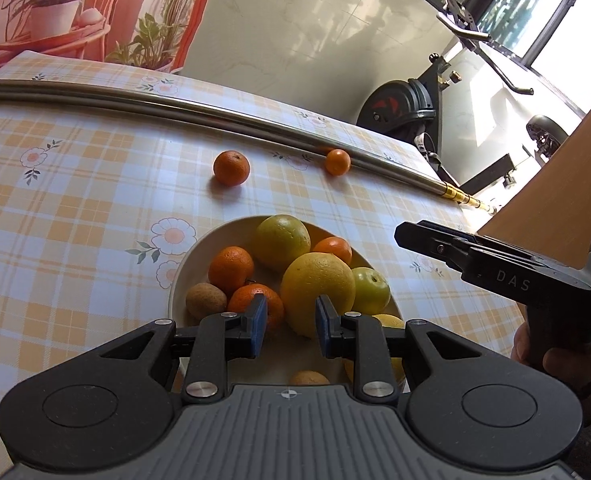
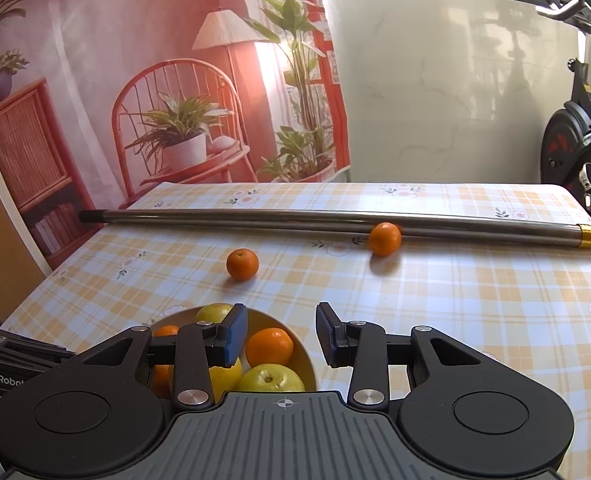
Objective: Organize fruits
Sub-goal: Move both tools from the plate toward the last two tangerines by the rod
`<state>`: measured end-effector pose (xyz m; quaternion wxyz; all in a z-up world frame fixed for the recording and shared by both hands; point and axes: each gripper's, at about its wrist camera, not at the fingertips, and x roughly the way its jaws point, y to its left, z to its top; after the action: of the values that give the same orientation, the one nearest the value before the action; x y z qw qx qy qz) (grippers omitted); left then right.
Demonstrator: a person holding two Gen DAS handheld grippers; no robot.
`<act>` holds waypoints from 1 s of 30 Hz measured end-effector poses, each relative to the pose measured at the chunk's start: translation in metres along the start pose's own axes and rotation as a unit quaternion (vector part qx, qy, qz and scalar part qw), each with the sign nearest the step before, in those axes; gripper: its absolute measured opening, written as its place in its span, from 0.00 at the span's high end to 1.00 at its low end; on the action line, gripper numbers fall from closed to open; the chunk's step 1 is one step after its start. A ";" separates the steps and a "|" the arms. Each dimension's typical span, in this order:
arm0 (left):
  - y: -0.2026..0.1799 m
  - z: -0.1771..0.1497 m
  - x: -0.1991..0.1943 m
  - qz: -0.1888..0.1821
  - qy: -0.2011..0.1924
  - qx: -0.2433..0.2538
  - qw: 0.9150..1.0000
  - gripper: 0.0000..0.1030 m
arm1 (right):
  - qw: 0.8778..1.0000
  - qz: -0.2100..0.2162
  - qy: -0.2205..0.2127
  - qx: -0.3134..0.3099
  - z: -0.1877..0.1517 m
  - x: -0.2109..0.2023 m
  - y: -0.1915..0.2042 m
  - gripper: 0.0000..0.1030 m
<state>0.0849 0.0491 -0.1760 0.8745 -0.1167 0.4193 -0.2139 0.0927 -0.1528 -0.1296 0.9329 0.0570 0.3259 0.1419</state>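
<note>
Cream round bowl point(image 1: 183, 276) near the desk's point(image 1: 75, 200) front edge is piled with oranges, yellow citrus and kiwis. Two small orange mandarins remain out toward the far edge: one point(image 1: 231, 168) loose, one point(image 1: 337, 162) stopped against the long steel pole point(image 1: 215, 114). Left claw point(image 1: 289, 326) pressed narrow, empty, above the bowl; right claw point(image 2: 281, 334) likewise, empty, over the bowl's rim.
</note>
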 end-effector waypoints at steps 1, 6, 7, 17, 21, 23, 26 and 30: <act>0.001 0.001 -0.001 0.004 -0.004 0.000 1.000 0.73 | 1.000 0.000 0.001 0.000 -0.001 0.000 0.000 0.66; 0.006 0.004 -0.007 0.021 -0.020 -0.007 1.000 0.73 | 1.000 0.000 0.003 0.002 -0.001 0.001 -0.001 0.66; 0.007 0.005 -0.008 0.025 -0.023 -0.008 0.999 0.73 | 1.000 0.000 0.003 0.002 -0.001 0.001 -0.001 0.66; 0.022 0.020 -0.024 0.068 -0.065 -0.025 0.995 0.73 | 1.000 -0.006 0.001 0.011 -0.001 0.003 -0.009 0.66; 0.026 0.032 -0.032 0.084 -0.082 -0.021 0.993 0.73 | 1.000 -0.015 -0.005 0.015 0.000 0.003 -0.014 0.66; 0.028 0.040 -0.037 0.093 -0.092 -0.020 0.991 0.73 | 1.000 -0.021 -0.009 0.017 0.002 0.003 -0.019 0.66; 0.031 0.049 -0.042 0.103 -0.104 -0.017 0.989 0.73 | 0.999 -0.032 -0.016 0.020 0.006 0.002 -0.027 0.66; 0.032 0.063 -0.044 0.120 -0.116 -0.013 0.986 0.73 | 0.999 -0.044 -0.025 0.020 0.012 0.003 -0.036 0.66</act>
<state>0.1185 0.0992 -0.1191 0.9348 -0.1011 0.3292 -0.0867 0.1106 -0.1858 -0.1295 0.9449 0.0651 0.3072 0.0926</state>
